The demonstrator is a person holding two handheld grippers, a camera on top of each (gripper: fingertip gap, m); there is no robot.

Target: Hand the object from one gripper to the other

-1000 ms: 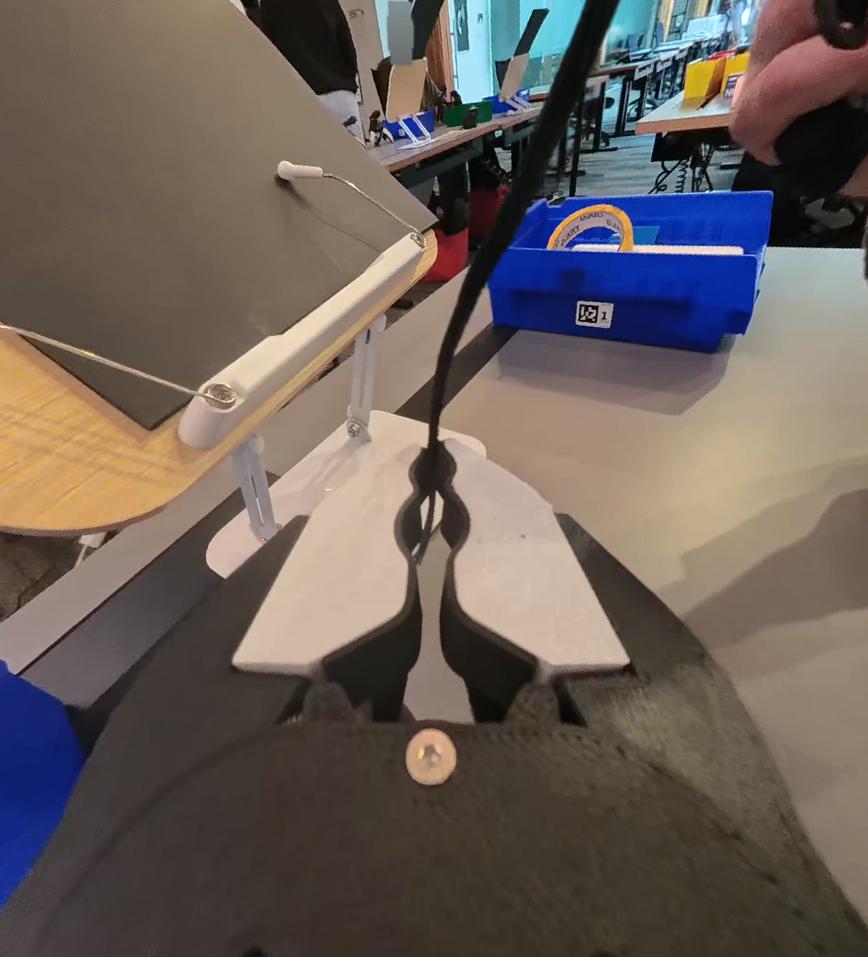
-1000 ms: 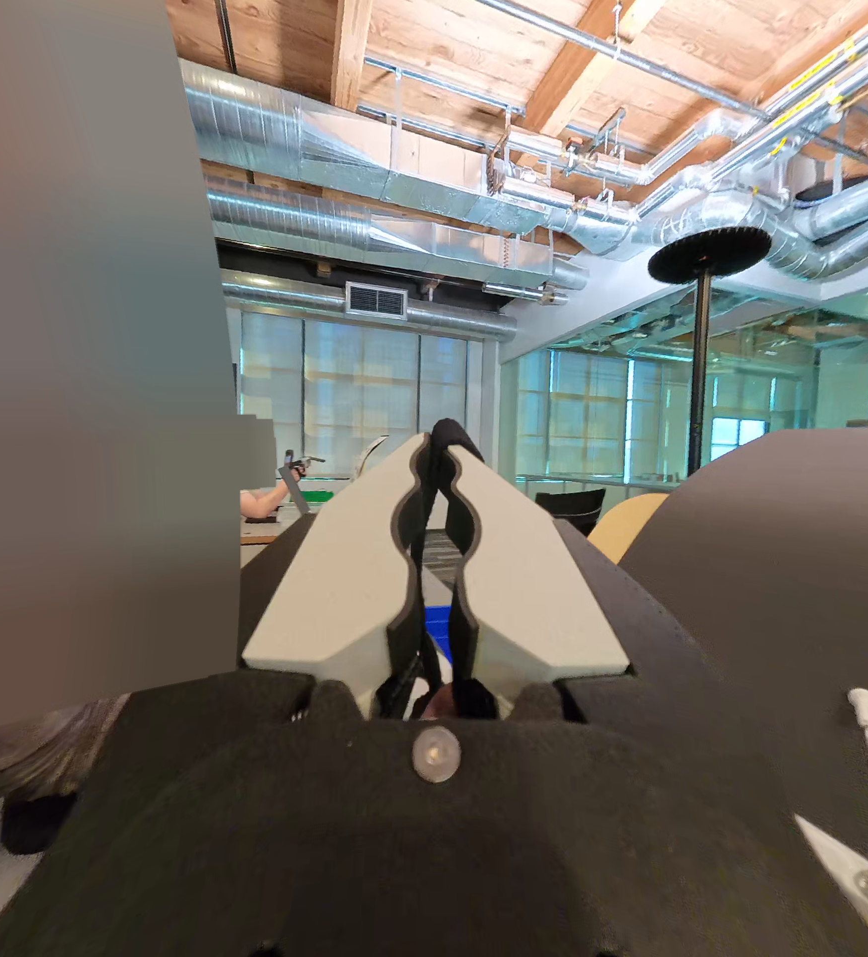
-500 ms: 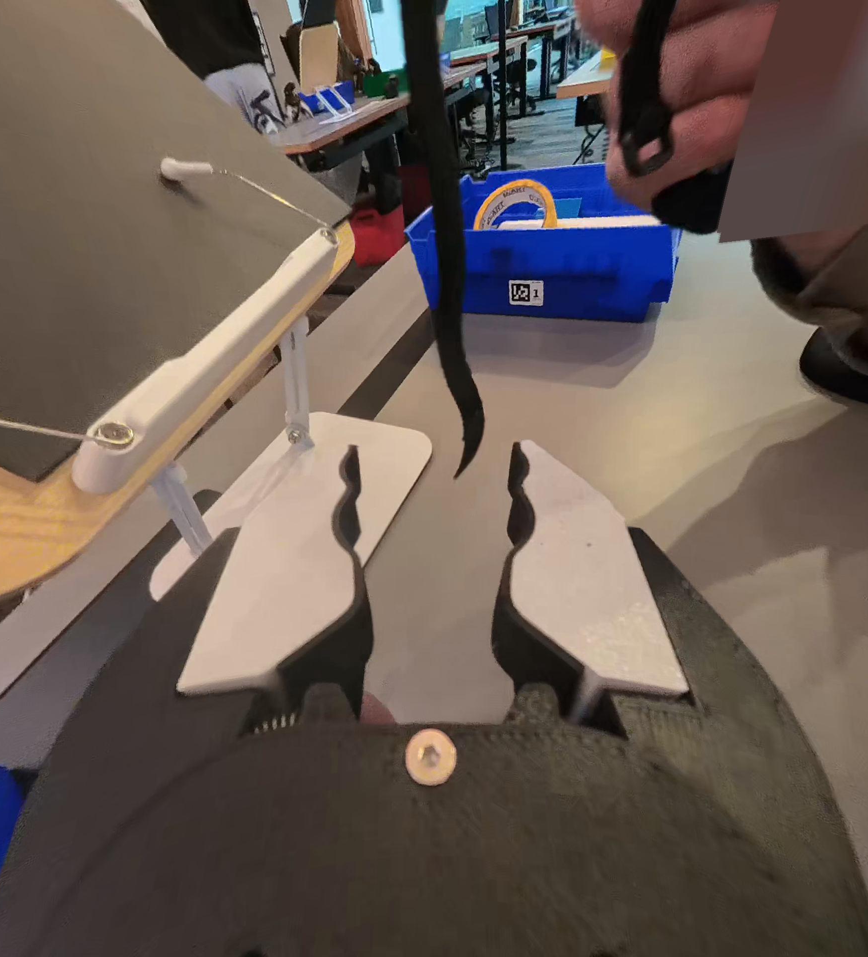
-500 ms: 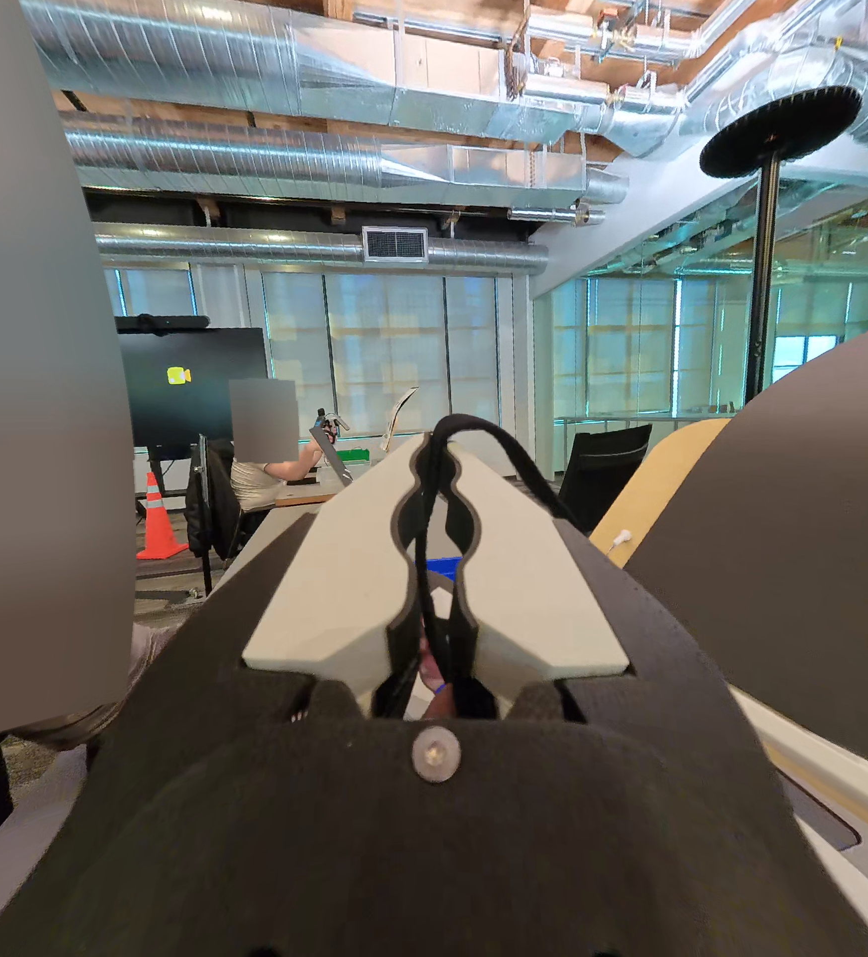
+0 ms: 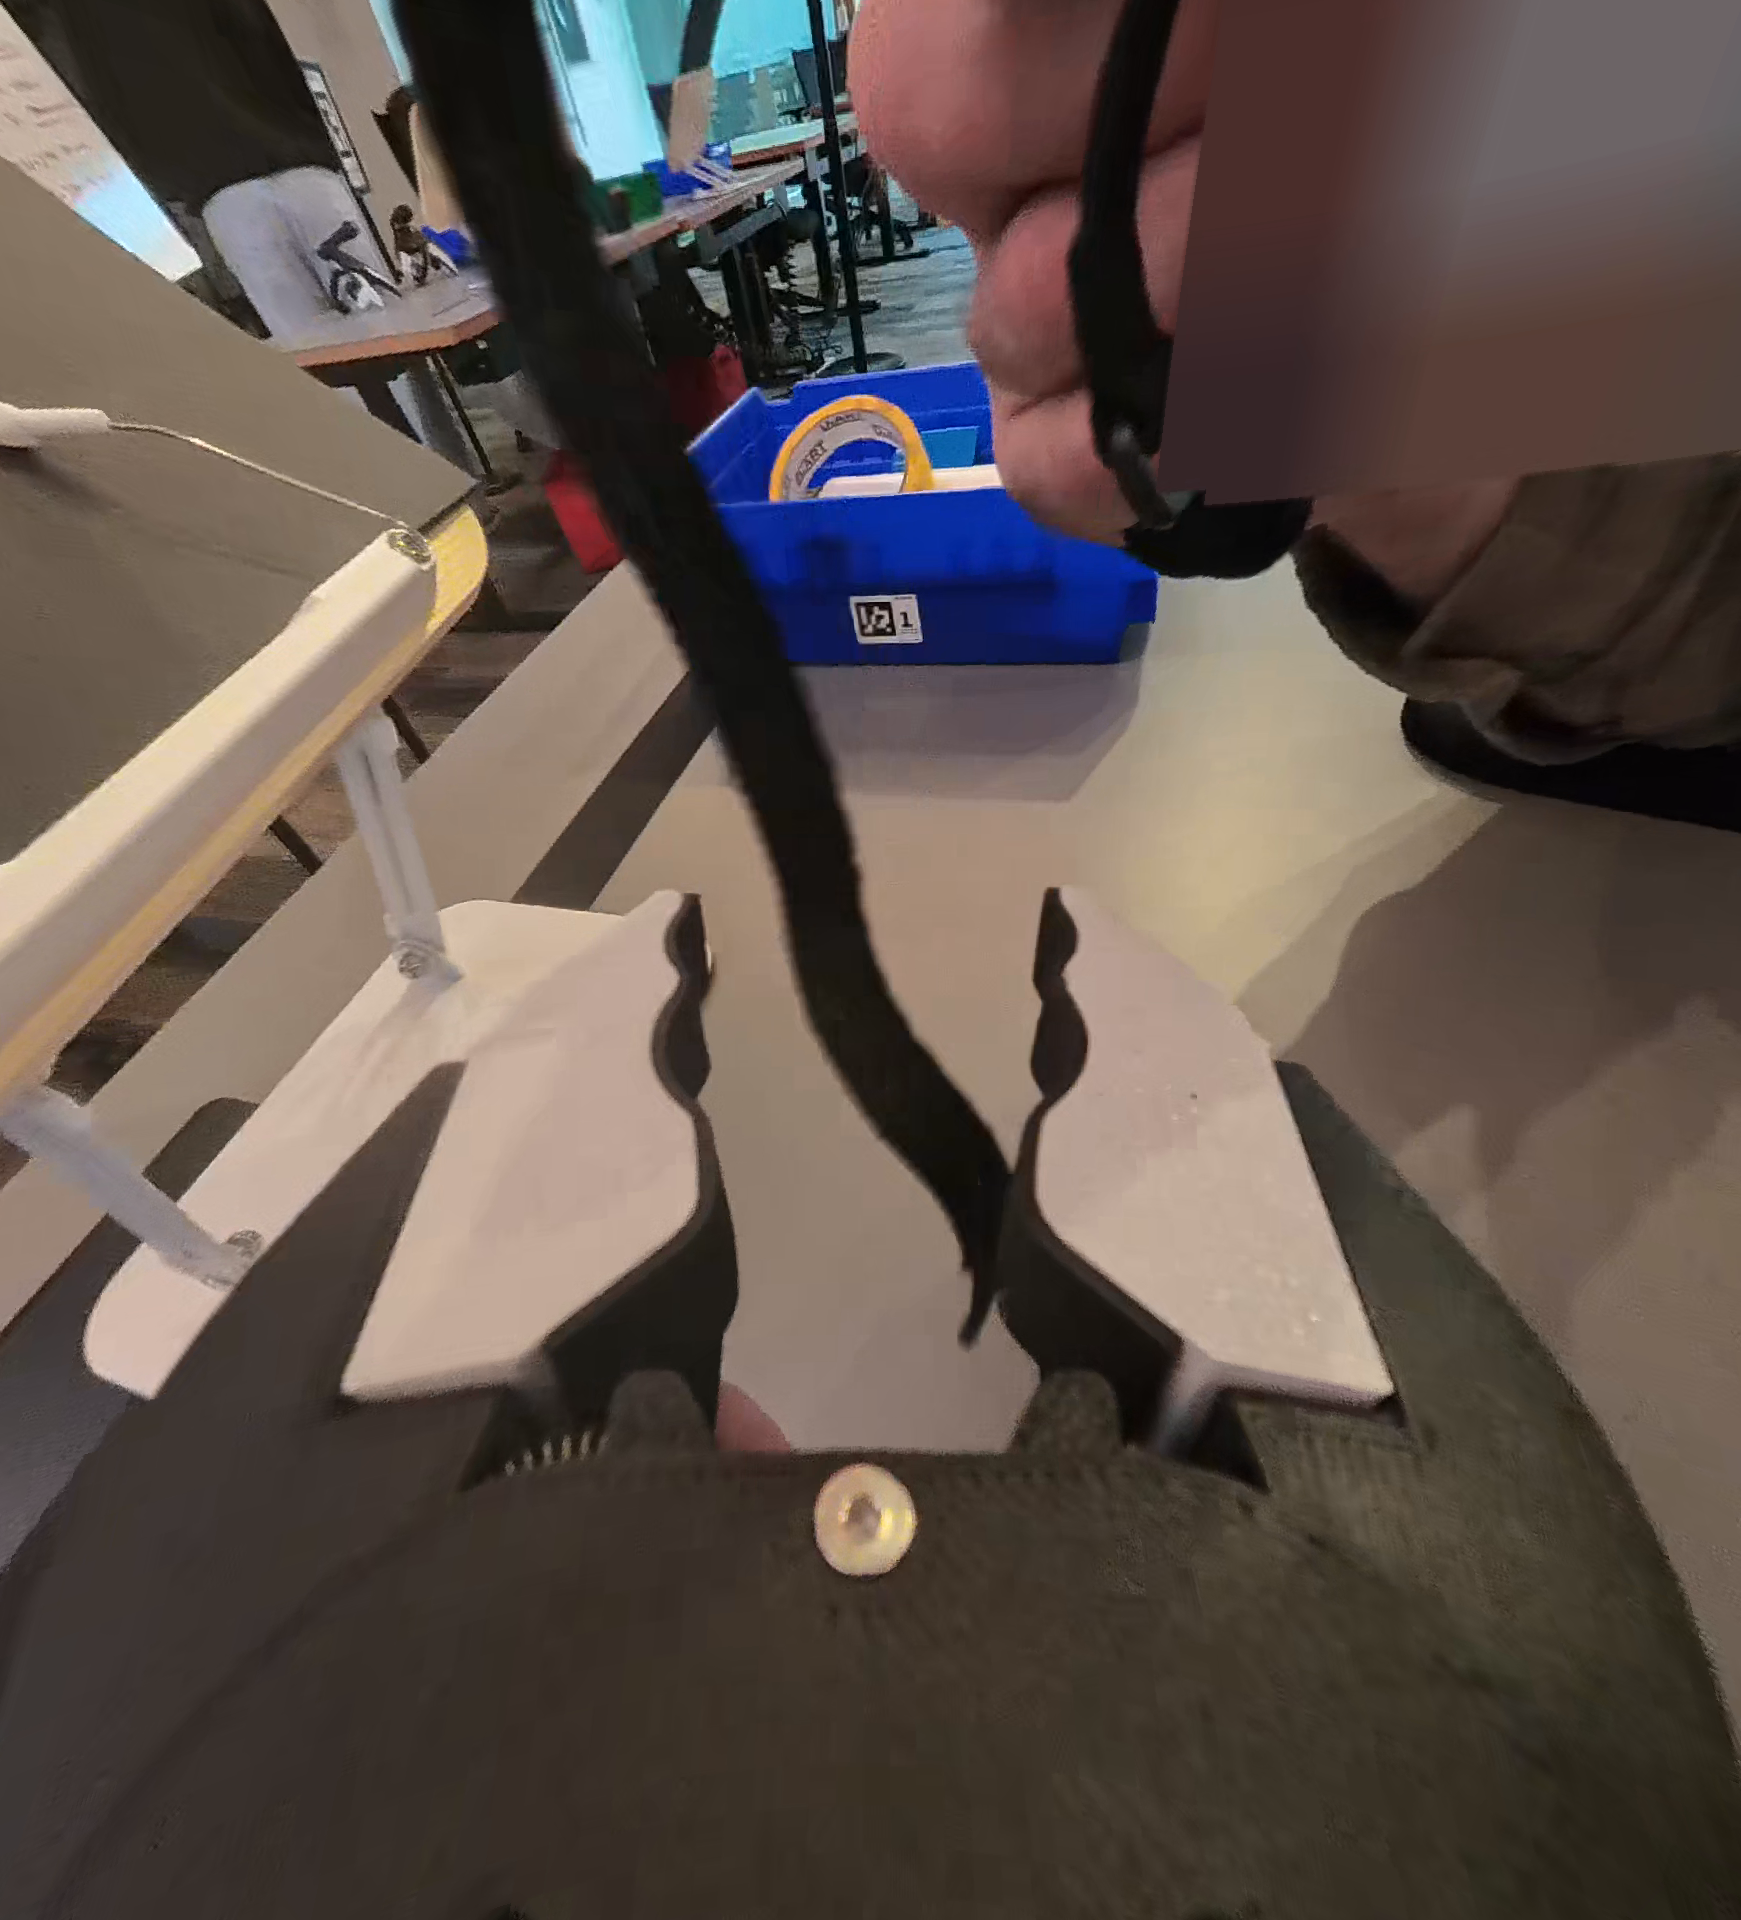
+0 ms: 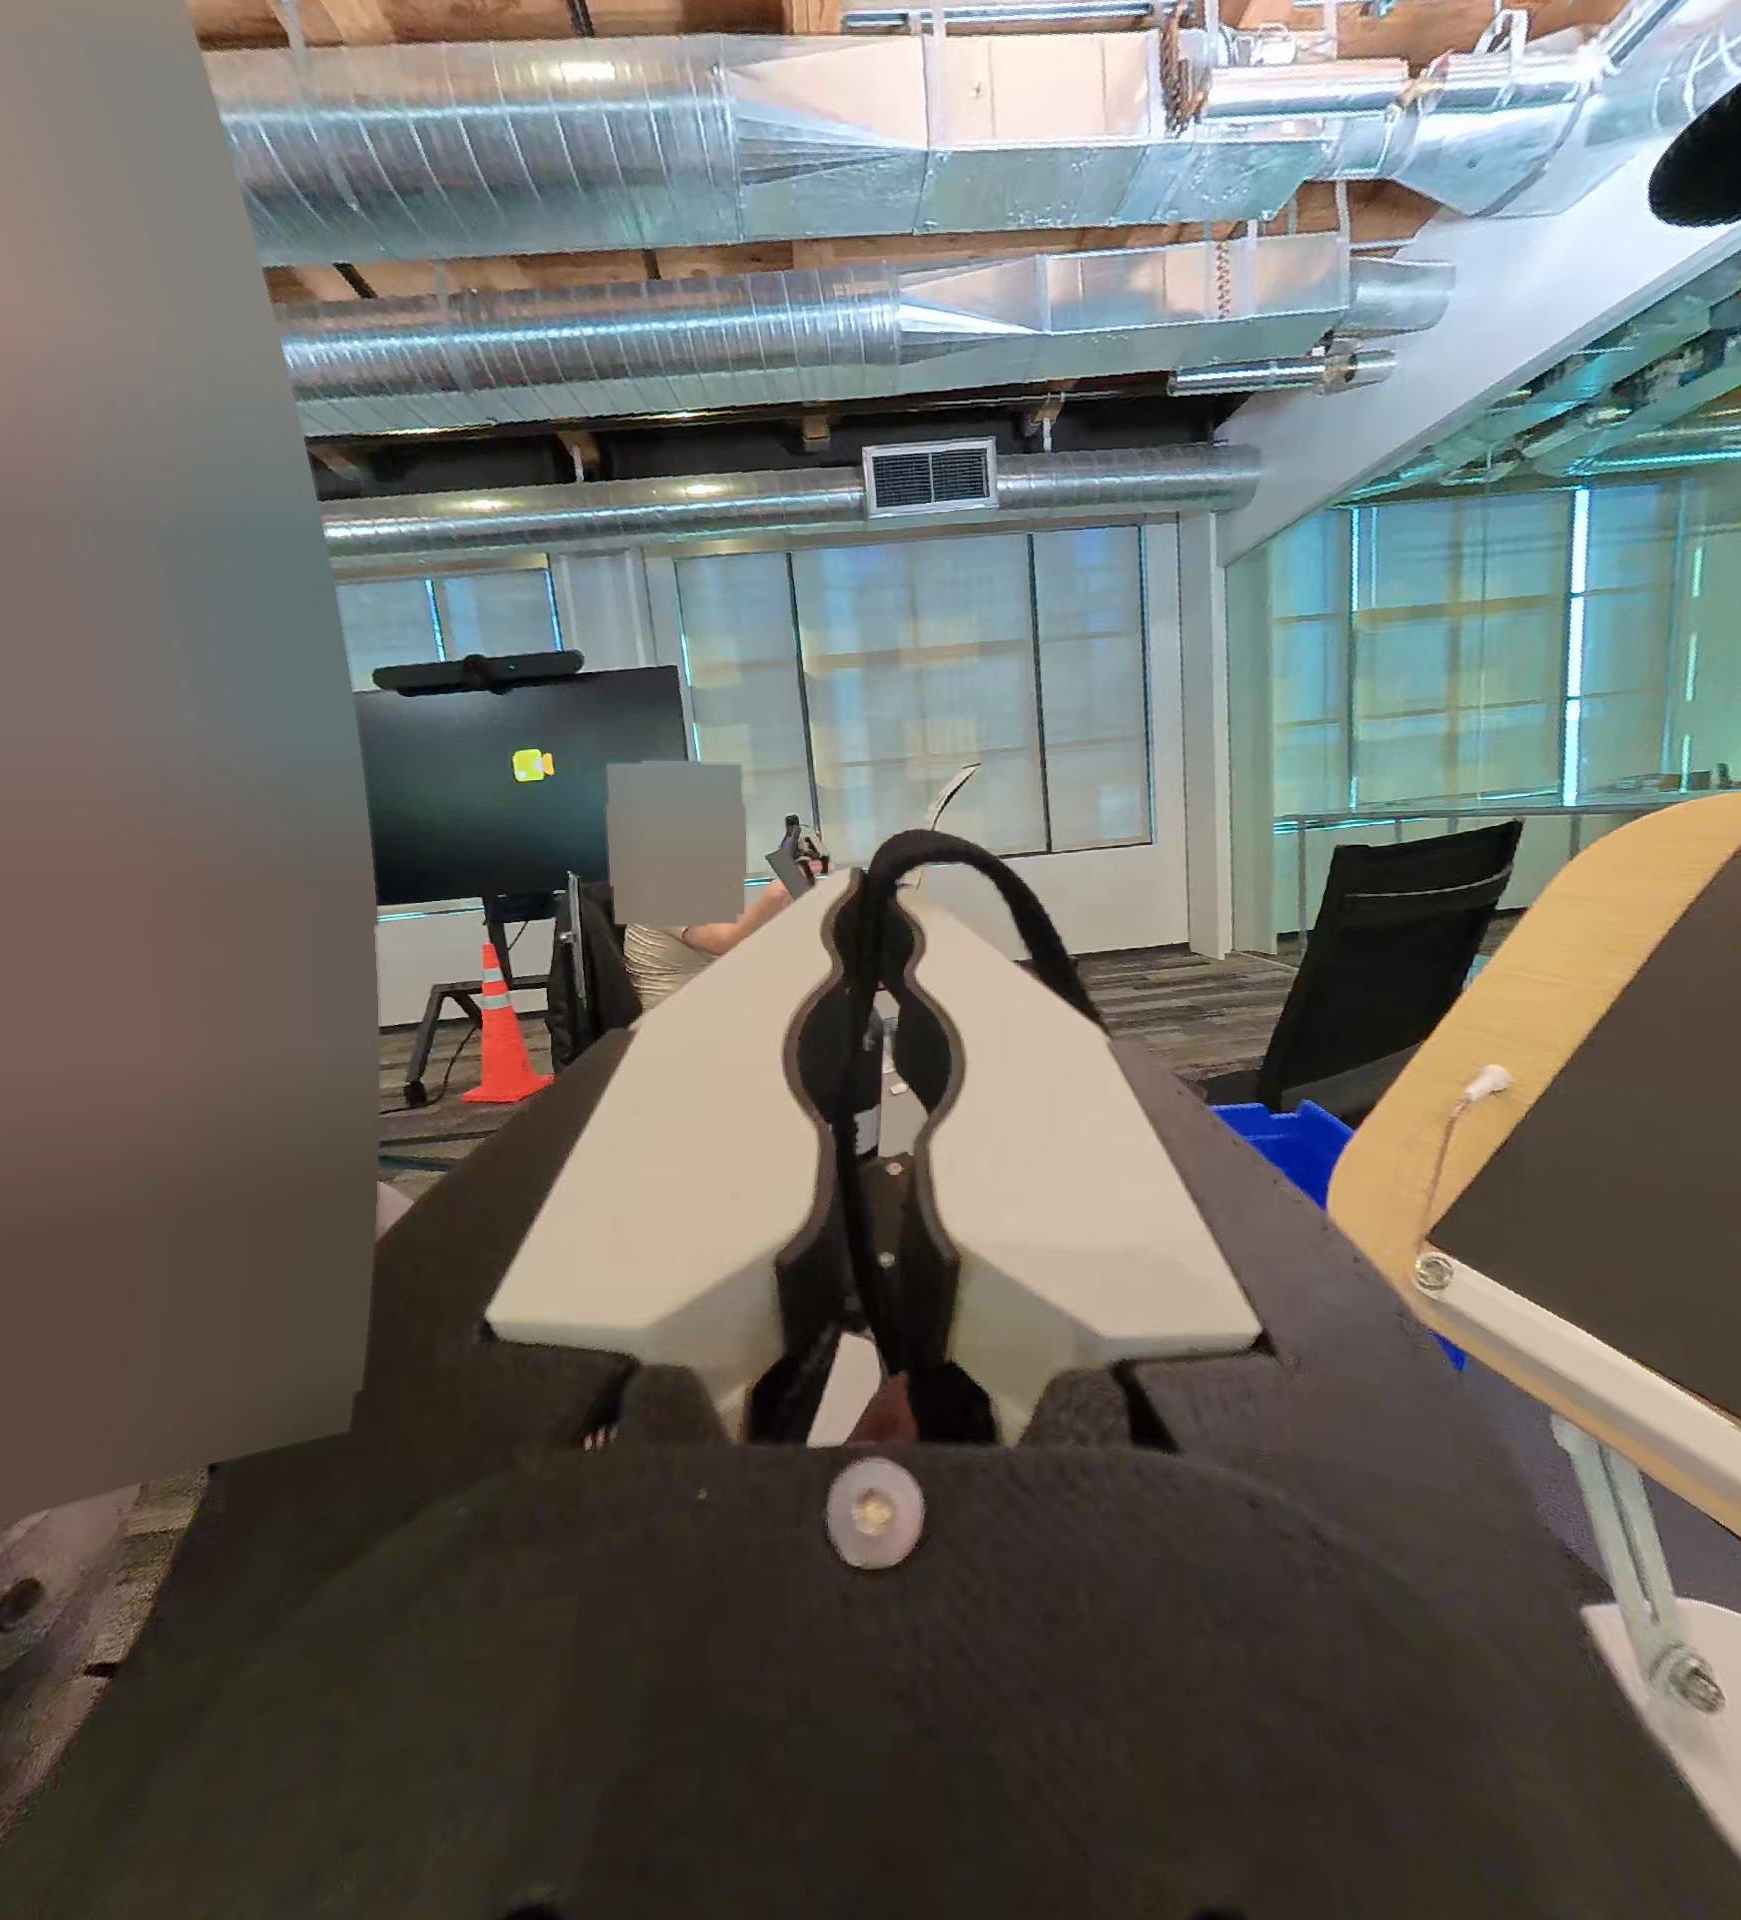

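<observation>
A black strap (image 5: 741,727) hangs down from above in the left wrist view. Its loose end dangles between the fingers of my left gripper (image 5: 871,914), which is open and holds nothing; the tip lies against the right finger's inner edge. My right gripper (image 6: 881,894) is shut on the same black strap (image 6: 1011,914), which loops out over its fingertips and down the right side. A hand (image 5: 1011,260) holding the right gripper shows at the top right of the left wrist view.
A blue bin (image 5: 949,561) with a yellow tape roll (image 5: 850,447) stands at the back of the grey table (image 5: 1468,1039). A tilted wooden book stand with a dark board (image 5: 118,520) and white base (image 5: 326,1143) is on the left; it also shows in the right wrist view (image 6: 1624,1091). There is about 15 centimetres between the tips of the two grippers.
My left gripper opened and let go of the strap. The strap now hangs from my right gripper, which has tilted down, and its end has swung back between the open left fingers.
</observation>
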